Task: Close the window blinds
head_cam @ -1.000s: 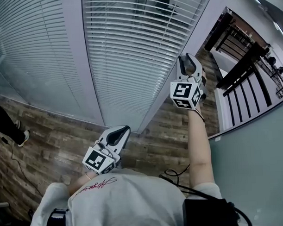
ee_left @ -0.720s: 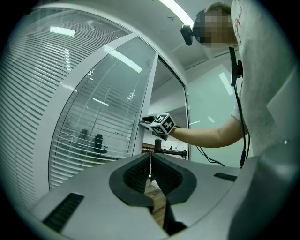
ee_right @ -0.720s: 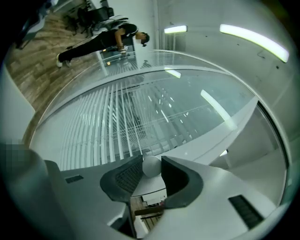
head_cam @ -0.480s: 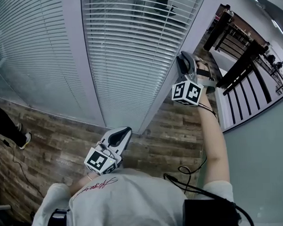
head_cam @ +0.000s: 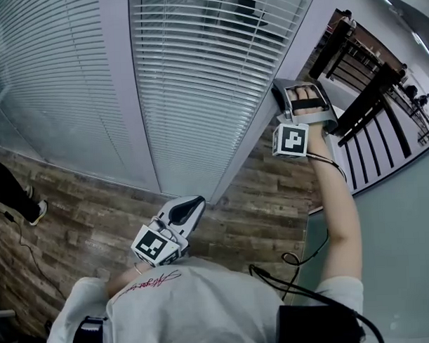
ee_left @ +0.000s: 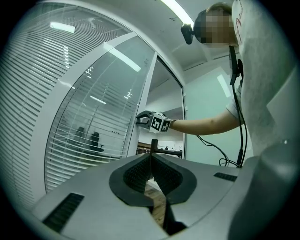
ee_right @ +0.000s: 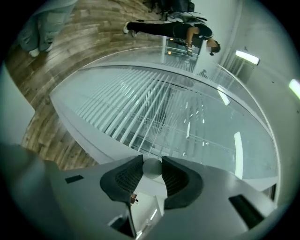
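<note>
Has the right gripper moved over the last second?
Yes. The right gripper has barely shifted along the window frame, but it has rolled about its own axis, tongs closed on the round knob.

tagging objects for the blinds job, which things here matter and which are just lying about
Job: blinds, round knob, right gripper clamped on it.
Just around: left gripper shut and empty, dark railing, bystander's shoe.

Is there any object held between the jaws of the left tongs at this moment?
No, in the left gripper view the jaws of the left tongs are pressed together and nothing is between them.
</note>
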The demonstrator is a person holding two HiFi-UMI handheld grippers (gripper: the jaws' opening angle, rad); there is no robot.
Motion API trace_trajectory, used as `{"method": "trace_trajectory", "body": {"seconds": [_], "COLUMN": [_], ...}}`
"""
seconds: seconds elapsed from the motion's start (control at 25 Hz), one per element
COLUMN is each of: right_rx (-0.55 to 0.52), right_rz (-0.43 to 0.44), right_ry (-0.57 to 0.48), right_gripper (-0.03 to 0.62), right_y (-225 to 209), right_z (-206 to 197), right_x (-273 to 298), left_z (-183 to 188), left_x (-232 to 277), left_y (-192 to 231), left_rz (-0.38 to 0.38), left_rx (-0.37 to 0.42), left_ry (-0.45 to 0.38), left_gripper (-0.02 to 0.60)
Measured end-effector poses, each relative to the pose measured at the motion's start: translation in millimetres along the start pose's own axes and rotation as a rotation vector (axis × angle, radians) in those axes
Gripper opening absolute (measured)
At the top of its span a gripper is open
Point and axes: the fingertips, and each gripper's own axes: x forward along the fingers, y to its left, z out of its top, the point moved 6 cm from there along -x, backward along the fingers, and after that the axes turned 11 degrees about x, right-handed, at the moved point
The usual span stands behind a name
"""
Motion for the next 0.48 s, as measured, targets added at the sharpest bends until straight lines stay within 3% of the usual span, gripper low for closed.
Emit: {"method": "trace_trajectory", "body": {"seconds": [0.32,0.48], "right_rx": [-0.237,-0.212], "right_rz": [0.084,0.068], "right_ry": [-0.052,-0.040], "right_gripper": [0.126,0.126], "right_y": [6.5,5.6], "right_z": [6.6,6.1], "right_x": [-1.1,-1.7], "left_z": [-3.7,-2.7], "left_x": [-3.7,-1.0], "left_y": [-3.0,-6.4], "left_rz": [-0.008,-0.014], "left_rx": [-0.008,-0.028], "left_ry": [0.022,0.017], "left_gripper": [0.020,0.020]}}
